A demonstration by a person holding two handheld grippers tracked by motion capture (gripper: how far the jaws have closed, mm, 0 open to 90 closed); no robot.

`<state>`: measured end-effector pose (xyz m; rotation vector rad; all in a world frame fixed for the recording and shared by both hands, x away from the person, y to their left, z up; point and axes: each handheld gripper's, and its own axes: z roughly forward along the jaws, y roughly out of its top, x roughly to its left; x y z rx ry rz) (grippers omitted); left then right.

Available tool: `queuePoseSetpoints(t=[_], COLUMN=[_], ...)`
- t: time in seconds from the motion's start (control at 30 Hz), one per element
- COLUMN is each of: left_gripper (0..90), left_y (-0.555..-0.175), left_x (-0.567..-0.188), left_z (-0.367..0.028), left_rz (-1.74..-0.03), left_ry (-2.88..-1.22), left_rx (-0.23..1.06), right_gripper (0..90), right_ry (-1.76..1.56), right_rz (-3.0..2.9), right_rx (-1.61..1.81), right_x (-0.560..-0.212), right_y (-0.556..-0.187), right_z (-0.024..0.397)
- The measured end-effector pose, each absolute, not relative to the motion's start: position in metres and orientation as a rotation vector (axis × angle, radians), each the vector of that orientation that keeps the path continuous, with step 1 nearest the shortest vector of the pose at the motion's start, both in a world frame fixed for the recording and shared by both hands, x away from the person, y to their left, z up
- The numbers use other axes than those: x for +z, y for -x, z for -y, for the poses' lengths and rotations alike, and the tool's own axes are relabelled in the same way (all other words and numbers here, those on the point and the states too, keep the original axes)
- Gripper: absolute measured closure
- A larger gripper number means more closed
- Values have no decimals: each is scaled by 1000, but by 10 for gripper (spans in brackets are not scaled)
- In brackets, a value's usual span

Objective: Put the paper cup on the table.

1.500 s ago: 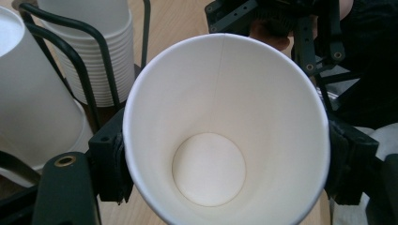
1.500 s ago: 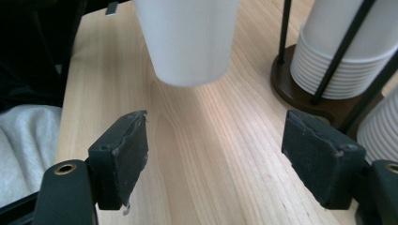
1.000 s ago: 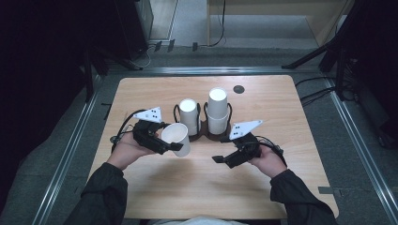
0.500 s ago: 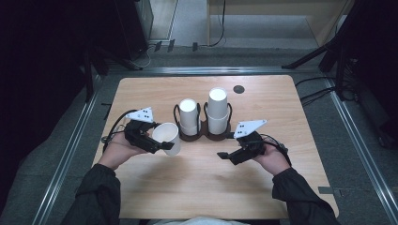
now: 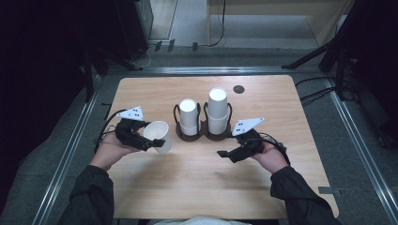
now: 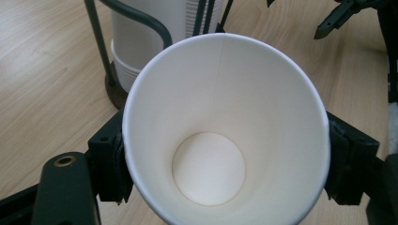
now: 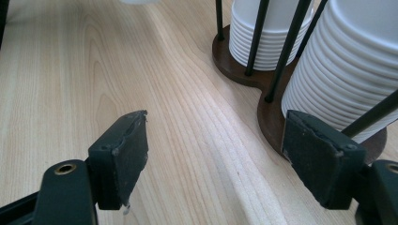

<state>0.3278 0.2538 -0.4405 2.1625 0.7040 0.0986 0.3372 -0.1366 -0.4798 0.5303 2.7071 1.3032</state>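
A white paper cup (image 5: 158, 135) is held on its side in my left gripper (image 5: 150, 142), left of the cup holder (image 5: 202, 133). In the left gripper view the cup (image 6: 225, 122) opens toward the camera, and both pads (image 6: 115, 164) press its wall from either side. Two stacks of white cups (image 5: 189, 116) (image 5: 218, 110) stand upside down in the dark two-ring holder at the table's middle. My right gripper (image 5: 225, 154) hovers open in front of the holder's right side; its jaws (image 7: 216, 159) are wide apart with bare wood between them.
The wooden table (image 5: 187, 187) has free room in front of the holder. A small dark round disc (image 5: 239, 89) lies at the far right. Metal rails run along both table sides, and cables trail from each gripper.
My left gripper has carried the cup to the left, away from the holder. The right gripper has stayed in place.
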Motion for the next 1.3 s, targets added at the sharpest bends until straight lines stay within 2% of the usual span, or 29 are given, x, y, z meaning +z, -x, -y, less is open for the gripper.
queuePoseSetpoints(t=[0.63,1.3], left_gripper=[206,203], left_y=[-350,-365], left_x=[-450,-467], left_z=[-298,-328], left_rz=[-886,-1044], left_ry=[-2088,-2104], left_rx=[164,255], right_gripper=[230,230], right_ry=[-525,-531], right_rz=[-2761,-2761], right_rx=[1308,1283], right_x=[-484,-488], right_y=[-337,-330], right_z=[134,141])
